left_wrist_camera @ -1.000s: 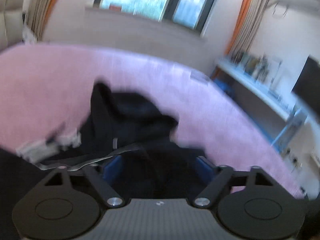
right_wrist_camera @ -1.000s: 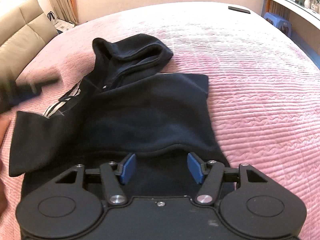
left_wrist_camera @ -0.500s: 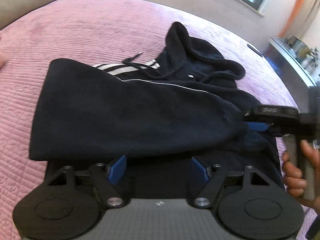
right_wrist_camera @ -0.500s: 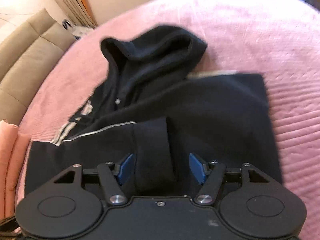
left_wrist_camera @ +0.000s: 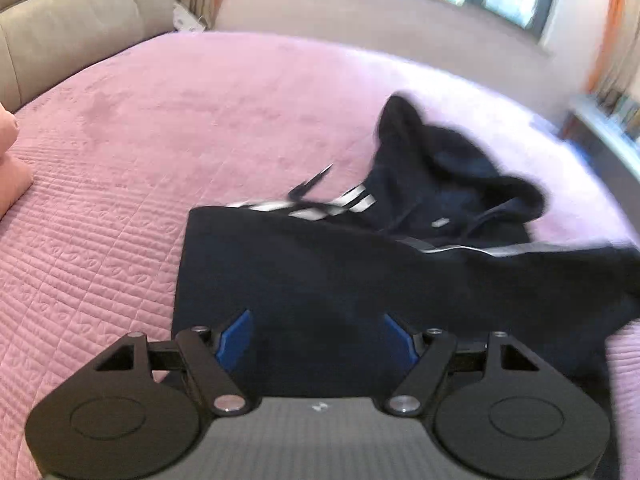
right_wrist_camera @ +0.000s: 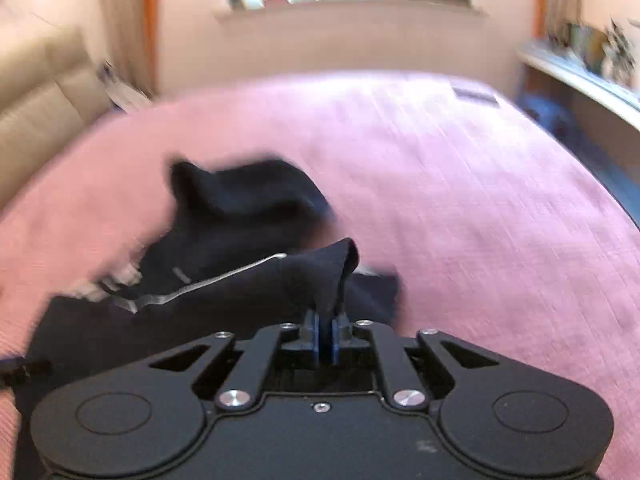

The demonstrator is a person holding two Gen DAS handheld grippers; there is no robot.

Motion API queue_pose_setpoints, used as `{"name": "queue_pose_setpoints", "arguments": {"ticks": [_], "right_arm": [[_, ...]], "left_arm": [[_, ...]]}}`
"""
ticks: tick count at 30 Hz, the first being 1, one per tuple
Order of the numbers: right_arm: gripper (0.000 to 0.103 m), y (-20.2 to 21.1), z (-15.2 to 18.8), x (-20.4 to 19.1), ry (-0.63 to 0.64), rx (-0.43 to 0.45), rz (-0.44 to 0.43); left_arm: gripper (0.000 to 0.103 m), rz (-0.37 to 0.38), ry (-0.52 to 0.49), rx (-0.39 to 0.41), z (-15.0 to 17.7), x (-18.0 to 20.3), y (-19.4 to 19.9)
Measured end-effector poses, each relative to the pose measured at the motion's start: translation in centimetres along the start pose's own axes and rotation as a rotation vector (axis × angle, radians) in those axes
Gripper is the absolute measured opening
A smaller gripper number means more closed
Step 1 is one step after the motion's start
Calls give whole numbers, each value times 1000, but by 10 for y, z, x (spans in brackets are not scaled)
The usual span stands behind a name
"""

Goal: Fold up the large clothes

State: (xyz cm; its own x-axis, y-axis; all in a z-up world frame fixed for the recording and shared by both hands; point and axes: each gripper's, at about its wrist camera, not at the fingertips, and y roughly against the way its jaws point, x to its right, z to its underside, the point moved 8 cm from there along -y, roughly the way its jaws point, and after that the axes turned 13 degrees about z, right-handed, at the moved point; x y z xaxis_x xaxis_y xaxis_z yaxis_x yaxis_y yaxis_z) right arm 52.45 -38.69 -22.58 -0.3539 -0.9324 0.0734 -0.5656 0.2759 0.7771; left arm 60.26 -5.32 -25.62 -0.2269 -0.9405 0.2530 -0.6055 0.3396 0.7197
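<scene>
A black hoodie (left_wrist_camera: 360, 272) with white stripes lies on the pink bed, its hood (left_wrist_camera: 448, 160) at the far end and a sleeve folded across the body. My left gripper (left_wrist_camera: 316, 336) is open and empty, just above the near part of the hoodie. My right gripper (right_wrist_camera: 325, 336) is shut on the end of the black sleeve (right_wrist_camera: 332, 272) and holds it lifted above the hoodie's body (right_wrist_camera: 224, 280). The right wrist view is blurred by motion.
The pink quilted bed cover (left_wrist_camera: 120, 168) spreads wide to the left and far side. A beige headboard (left_wrist_camera: 72, 36) stands at the far left. A pink pillow (left_wrist_camera: 10, 160) sits at the left edge. A shelf (right_wrist_camera: 592, 76) runs along the right wall.
My right gripper has closed on the sleeve end and lifted it. My left gripper has pulled back and swung left, still open.
</scene>
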Motion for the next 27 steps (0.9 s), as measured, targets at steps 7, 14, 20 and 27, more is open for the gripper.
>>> {"name": "queue_pose_setpoints", "arguments": {"ticks": [7,14,20,27], "right_arm": [[51,-8,13,24,-20,-19,60],[17,-34,12,-43,121,-15,13],[17,-51,7,-29,75,-120,-20],[46,-65,-95,-39,-27,37,-67]], "left_arm": [[63,15,-3,-19,-8,-9,-16],[51,66,-53,-97,-19,4,-52],[46,81,-120,-163,-22,2,-59],[60,207,-230,24,-151,48,-74]]}}
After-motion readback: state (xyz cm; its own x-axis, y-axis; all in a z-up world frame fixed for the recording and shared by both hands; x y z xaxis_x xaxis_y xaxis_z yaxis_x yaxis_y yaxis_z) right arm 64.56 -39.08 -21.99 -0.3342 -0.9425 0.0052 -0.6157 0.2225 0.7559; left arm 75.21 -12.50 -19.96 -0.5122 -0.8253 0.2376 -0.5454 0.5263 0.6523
